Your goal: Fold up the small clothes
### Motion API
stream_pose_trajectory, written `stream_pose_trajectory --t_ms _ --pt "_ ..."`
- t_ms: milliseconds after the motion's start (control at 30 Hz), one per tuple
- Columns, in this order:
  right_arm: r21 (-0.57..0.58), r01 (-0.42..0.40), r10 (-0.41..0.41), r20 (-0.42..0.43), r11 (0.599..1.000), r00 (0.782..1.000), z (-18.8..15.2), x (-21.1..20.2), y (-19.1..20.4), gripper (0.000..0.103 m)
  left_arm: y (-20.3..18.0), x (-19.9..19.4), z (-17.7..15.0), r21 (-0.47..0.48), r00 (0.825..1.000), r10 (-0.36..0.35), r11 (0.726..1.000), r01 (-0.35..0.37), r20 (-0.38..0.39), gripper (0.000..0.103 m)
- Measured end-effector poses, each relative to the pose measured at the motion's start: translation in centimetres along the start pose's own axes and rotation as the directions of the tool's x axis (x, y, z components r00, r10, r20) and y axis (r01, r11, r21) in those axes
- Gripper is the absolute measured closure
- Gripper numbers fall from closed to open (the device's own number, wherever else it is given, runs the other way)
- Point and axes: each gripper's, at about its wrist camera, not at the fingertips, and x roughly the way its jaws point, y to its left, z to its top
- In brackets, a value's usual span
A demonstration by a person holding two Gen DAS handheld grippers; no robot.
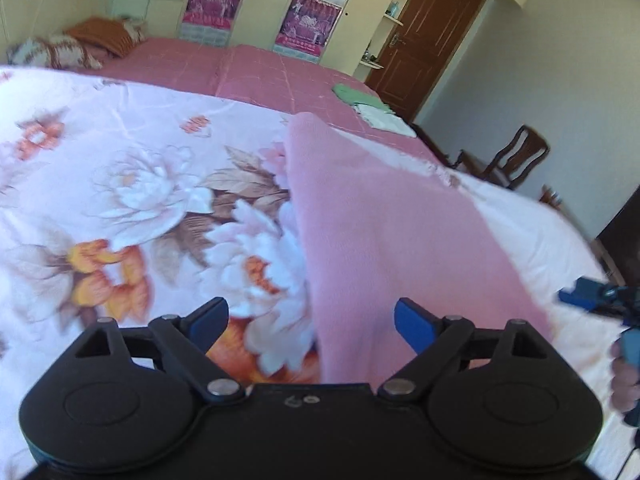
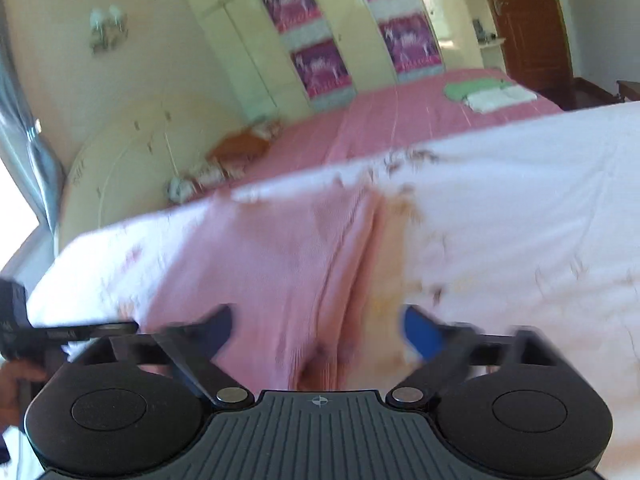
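Two grippers are over the bed here, and both stand with their blue-padded fingers spread wide and nothing between them. The left gripper (image 1: 311, 322) hovers above the near end of the pink garment (image 1: 384, 232), a long soft strip that runs from just in front of the fingers away toward the far right, lying on the floral quilt (image 1: 132, 184). The garment's left edge is straight and slightly raised, casting a thin shadow over the printed flowers; its far tip comes to a narrow point just short of the quilt's far edge. To the left of that edge there is wide open quilt, nothing on it but the print. Over in the right wrist view, blurred, the right gripper (image 2: 316, 330) faces the same pink garment (image 2: 280, 256) from the other side, where a lengthwise fold or seam runs down its right part; white quilt (image 2: 520, 208) spreads broadly to the right. The left gripper shows at the left rim of that view, the right gripper (image 1: 608, 304) at the right rim of the left one, so the two sit near each other. Beyond the quilt's far edge lies the pink bedsheet (image 1: 256, 72), with a small stack of green and white folded clothes (image 1: 372, 110) near its far right corner, well apart from the work. A wooden chair (image 1: 516, 160) stands off the bed's right side.
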Motion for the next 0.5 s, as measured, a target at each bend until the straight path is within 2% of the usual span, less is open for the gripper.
stream_pose_trajectory --t_ms 67,100,200,233,300,333,367,400,500 --pt "0.119 -0.051 0.060 -0.074 0.992 0.995 1.5 2.3 -2.3 0.011 0.4 1.9 0.7 -0.075 0.997 -0.060 0.996 0.056 -0.048 0.010" --pt "0.177 -0.076 0.095 -0.101 0.981 0.990 2.1 3.5 -3.6 0.020 0.7 2.7 0.9 -0.113 0.993 -0.094 0.990 0.086 -0.071 0.010" --pt "0.325 -0.122 0.197 -0.208 0.938 0.958 2.6 6.8 -6.8 0.022 0.5 3.8 1.5 -0.097 0.993 -0.081 0.993 0.072 -0.086 0.012" --pt "0.342 -0.118 0.204 -0.229 0.932 0.952 2.6 7.3 -7.6 0.030 0.3 4.2 1.8 -0.086 0.992 -0.080 0.994 0.072 -0.094 0.012" --pt "0.351 -0.143 0.234 -0.233 0.926 0.944 2.7 7.9 -8.1 0.036 0.0 5.0 2.1 -0.060 0.992 -0.076 0.996 0.070 -0.105 0.014" --pt "0.354 -0.154 0.250 -0.243 0.923 0.937 2.7 8.3 -8.1 0.047 -0.1 5.3 2.2 -0.056 0.991 -0.080 0.996 0.074 -0.107 0.015" --pt "0.346 -0.159 0.259 -0.263 0.924 0.929 2.6 9.0 -7.9 0.053 -0.2 5.6 2.3 -0.050 0.990 -0.082 0.996 0.077 -0.112 0.015" --pt "0.331 -0.170 0.265 -0.266 0.928 0.927 2.3 9.4 -7.6 0.056 -0.4 6.0 2.6 -0.037 0.990 -0.078 0.997 0.074 -0.119 0.016" --pt "0.363 -0.215 0.320 -0.261 0.907 0.911 2.5 10.6 -7.6 0.057 -1.0 6.5 3.3 -0.011 0.986 -0.066 0.998 0.066 -0.154 0.028"
